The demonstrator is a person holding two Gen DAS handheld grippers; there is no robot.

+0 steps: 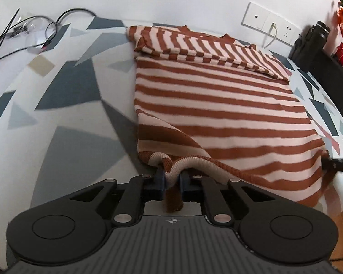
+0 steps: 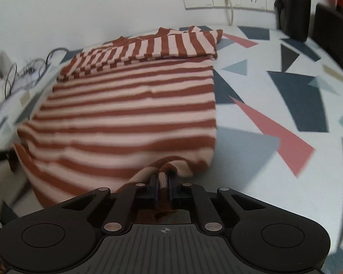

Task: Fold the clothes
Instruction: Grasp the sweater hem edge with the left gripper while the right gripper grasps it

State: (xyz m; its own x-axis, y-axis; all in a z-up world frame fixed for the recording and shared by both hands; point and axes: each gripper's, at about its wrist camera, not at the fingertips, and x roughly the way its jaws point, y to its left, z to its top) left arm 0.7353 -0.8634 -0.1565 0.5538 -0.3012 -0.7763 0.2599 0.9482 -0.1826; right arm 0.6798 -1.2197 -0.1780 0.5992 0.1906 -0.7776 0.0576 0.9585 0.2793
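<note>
Lengthwise toward wall, striped sweater (image 1: 212,105), hem nearest

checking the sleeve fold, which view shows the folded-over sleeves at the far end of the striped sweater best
The left wrist view: the folded-over sleeves lie sharp across the far end of the striped sweater, with their edge visible from side to side. The right wrist view shows the same sleeves too, but blurrier and at a steeper slant.

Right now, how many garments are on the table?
1: a striped sweater flat on the patterned tablecloth, sleeves folded across its far end, near hem pinched by left gripper and right gripper.
</note>
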